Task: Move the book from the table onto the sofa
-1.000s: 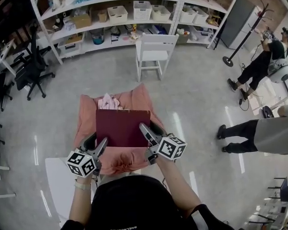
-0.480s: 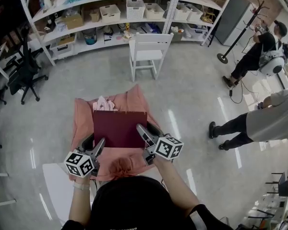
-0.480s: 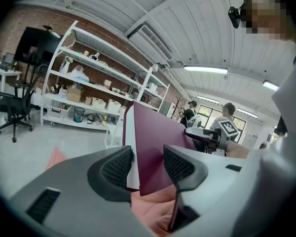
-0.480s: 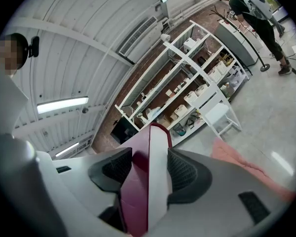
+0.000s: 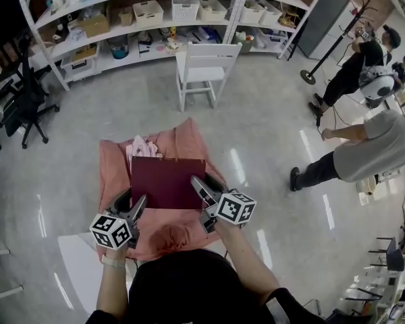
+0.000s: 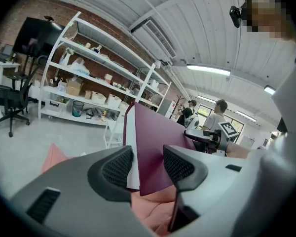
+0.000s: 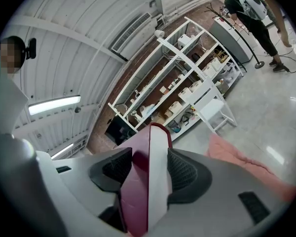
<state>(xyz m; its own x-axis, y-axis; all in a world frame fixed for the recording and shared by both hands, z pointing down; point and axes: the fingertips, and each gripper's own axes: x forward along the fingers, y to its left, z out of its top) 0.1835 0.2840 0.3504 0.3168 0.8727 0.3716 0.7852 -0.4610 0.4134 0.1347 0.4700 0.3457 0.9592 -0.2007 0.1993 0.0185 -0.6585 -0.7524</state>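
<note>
My left gripper (image 5: 132,200) and right gripper (image 5: 205,185) each pinch a side edge of the maroon book (image 5: 167,177), sharing its weight to hold it level between them over the pink sofa (image 5: 113,171) below.

**Maroon hardcover book (image 5: 165,181) held over salmon-pink cloth-covered sofa (image 5: 115,164)**

The left gripper (image 5: 133,202) and right gripper (image 5: 204,186) each clamp a near corner of the book. A white wooden chair (image 5: 201,66) stands beyond the sofa on the grey floor (image 5: 270,133).
</note>
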